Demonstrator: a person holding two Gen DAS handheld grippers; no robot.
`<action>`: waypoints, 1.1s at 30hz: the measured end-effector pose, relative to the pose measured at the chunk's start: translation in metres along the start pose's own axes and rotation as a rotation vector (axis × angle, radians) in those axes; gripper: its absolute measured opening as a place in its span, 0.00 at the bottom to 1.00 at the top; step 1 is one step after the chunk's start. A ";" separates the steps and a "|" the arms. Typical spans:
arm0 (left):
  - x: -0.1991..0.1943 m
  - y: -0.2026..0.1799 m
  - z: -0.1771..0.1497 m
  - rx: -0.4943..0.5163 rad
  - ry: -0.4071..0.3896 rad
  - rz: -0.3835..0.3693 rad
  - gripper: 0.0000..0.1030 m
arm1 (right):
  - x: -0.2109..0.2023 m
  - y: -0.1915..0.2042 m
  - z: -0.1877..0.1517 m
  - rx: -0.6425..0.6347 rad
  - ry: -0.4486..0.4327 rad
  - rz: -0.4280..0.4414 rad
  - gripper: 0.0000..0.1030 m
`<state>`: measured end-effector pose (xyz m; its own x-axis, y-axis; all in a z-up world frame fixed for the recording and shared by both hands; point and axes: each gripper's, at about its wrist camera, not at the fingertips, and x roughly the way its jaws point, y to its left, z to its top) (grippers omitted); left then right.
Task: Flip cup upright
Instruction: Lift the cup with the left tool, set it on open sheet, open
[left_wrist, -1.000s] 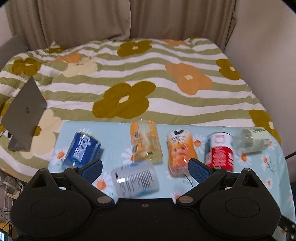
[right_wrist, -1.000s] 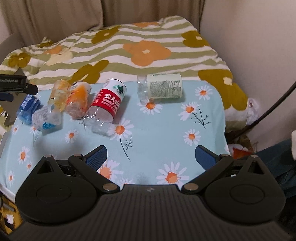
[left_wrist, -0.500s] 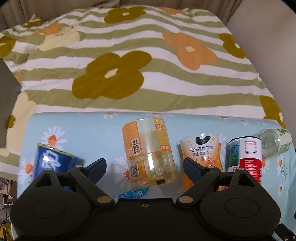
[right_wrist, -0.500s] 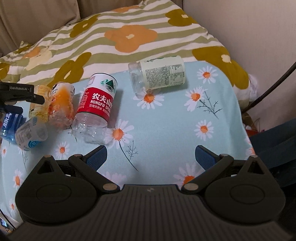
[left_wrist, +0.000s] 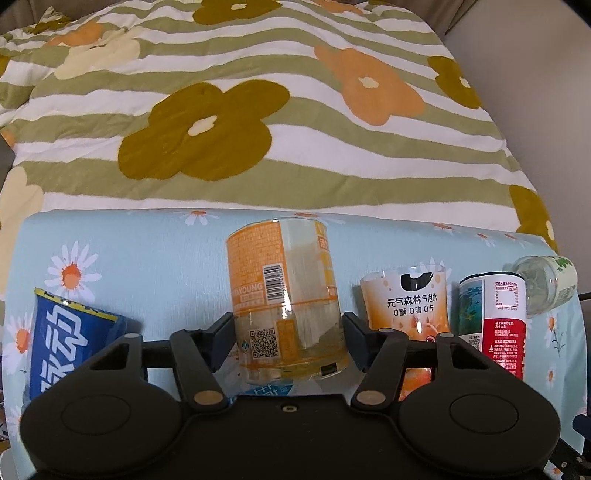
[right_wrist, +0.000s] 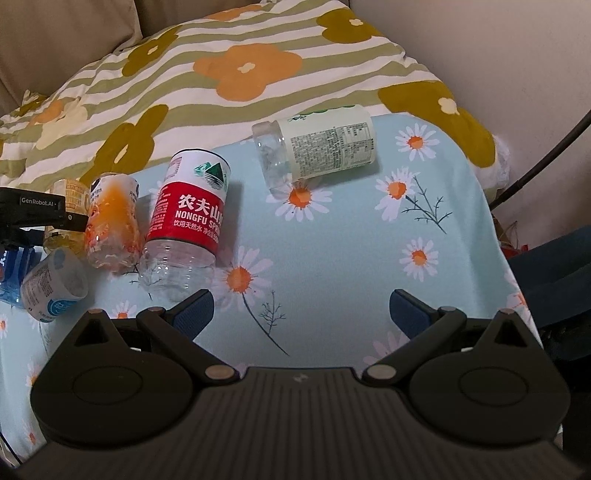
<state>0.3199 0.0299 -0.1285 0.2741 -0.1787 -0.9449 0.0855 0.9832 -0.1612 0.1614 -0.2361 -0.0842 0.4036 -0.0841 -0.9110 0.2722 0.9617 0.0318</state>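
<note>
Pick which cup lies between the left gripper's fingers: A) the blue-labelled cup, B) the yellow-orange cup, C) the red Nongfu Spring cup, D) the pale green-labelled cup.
B: in the left wrist view the yellow-orange cup lies between the open fingers of the left gripper, with a finger on either side of it.

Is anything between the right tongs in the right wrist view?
No. The right tongs stand wide open over bare daisy cloth, and the red-labelled cup lies beyond their left fingertip.
</note>
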 end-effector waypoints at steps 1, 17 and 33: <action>-0.001 0.000 0.000 0.004 -0.004 0.002 0.64 | 0.000 0.001 0.000 0.001 -0.002 0.002 1.00; -0.088 -0.036 -0.034 0.061 -0.187 0.015 0.64 | -0.036 -0.011 -0.006 -0.046 -0.083 0.103 1.00; -0.098 -0.093 -0.167 0.079 -0.130 -0.018 0.64 | -0.067 -0.057 -0.071 -0.151 -0.106 0.164 1.00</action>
<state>0.1250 -0.0383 -0.0683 0.3933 -0.2050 -0.8963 0.1657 0.9747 -0.1502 0.0566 -0.2668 -0.0546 0.5228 0.0567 -0.8506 0.0656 0.9922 0.1064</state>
